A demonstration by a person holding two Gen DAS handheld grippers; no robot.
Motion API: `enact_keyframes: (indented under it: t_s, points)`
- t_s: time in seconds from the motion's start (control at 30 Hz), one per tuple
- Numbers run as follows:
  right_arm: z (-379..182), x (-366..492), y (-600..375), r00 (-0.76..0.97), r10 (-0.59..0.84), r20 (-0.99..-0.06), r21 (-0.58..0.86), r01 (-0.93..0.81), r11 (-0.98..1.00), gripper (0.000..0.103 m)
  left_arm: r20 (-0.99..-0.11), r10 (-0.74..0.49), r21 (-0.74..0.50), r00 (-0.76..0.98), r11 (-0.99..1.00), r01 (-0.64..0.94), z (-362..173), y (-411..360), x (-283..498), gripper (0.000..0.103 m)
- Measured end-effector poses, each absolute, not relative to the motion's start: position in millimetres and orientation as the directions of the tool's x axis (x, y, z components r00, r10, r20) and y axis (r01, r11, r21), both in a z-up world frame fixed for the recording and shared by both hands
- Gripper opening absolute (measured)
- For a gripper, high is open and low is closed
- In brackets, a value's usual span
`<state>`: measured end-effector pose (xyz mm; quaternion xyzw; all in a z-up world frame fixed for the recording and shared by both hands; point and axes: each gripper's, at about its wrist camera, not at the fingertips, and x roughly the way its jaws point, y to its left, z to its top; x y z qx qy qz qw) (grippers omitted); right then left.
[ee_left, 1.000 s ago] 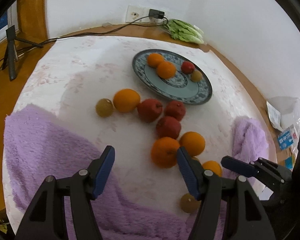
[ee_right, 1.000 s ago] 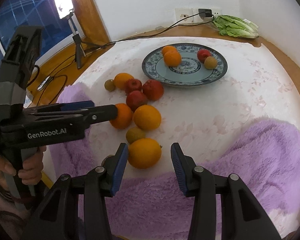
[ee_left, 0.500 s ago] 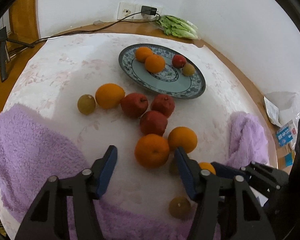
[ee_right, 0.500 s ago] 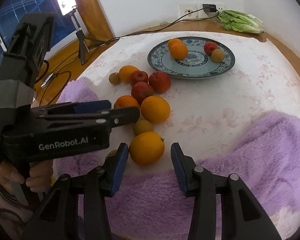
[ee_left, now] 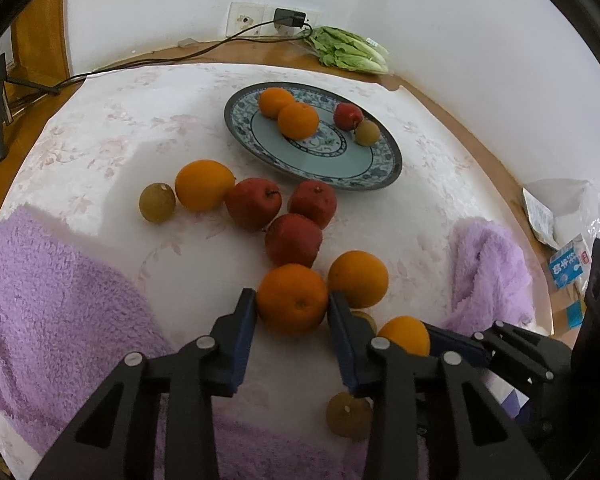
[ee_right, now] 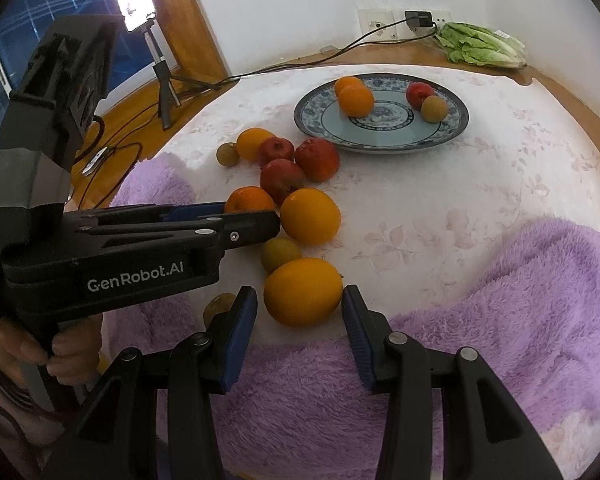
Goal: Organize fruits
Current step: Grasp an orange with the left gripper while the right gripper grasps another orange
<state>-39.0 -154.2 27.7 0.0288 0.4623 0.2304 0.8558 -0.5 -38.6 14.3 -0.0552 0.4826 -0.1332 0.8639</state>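
Oranges, red apples and small brown-green fruits lie loose on a white cloth. A blue patterned plate [ee_left: 380,178] holds two oranges, a red fruit and a brown one; it also shows in the right wrist view [ee_right: 320,128]. My left gripper [ee_left: 292,304] has its blue pads touching both sides of an orange [ee_left: 292,298] on the cloth. My right gripper [ee_right: 300,304] is open, its pads beside another orange [ee_right: 302,292] with a small gap on each side. The left gripper's body [ee_right: 140,240] crosses the right wrist view.
A purple fleece blanket [ee_left: 56,280] lies at the cloth's near edge and right side [ee_right: 500,320]. Lettuce [ee_left: 348,54], a wall socket and cable sit behind the plate. A tripod [ee_right: 162,80] stands on the floor at left. Packets [ee_left: 564,264] lie at the right.
Both grippers moved forward and down. The left jaws narrowed onto the orange. The right gripper's orange now sits between its pads, with the jaws at the same width.
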Motion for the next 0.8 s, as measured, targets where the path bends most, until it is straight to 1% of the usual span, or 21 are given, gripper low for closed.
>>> enact_keyframes:
  t_s: [0.33,0.37,0.4,0.8]
  points:
    - [28,-40,-155,0.475,0.427,-0.770,0.267,-0.368,0.891,0.045,-0.821,-0.283,-0.226,0.496,0.959,0.174,15,-36,-2,0.037]
    - [28,-40,-154,0.476,0.425,-0.770,0.263,-0.369,0.891,0.045,-0.822,-0.281,-0.223,0.496,0.959,0.173,16,-35,-2,0.037]
    - [28,-40,-154,0.479,0.421,-0.770,0.258,-0.369,0.893,0.040,-0.822,-0.280,-0.223,0.497,0.960,0.171,16,-33,-2,0.037]
    - [38,-41,-155,0.490,0.436,-0.755,0.267,-0.377,0.887,0.040,-0.806,-0.275,-0.226,0.525,0.962,0.156,30,-24,-3,0.037]
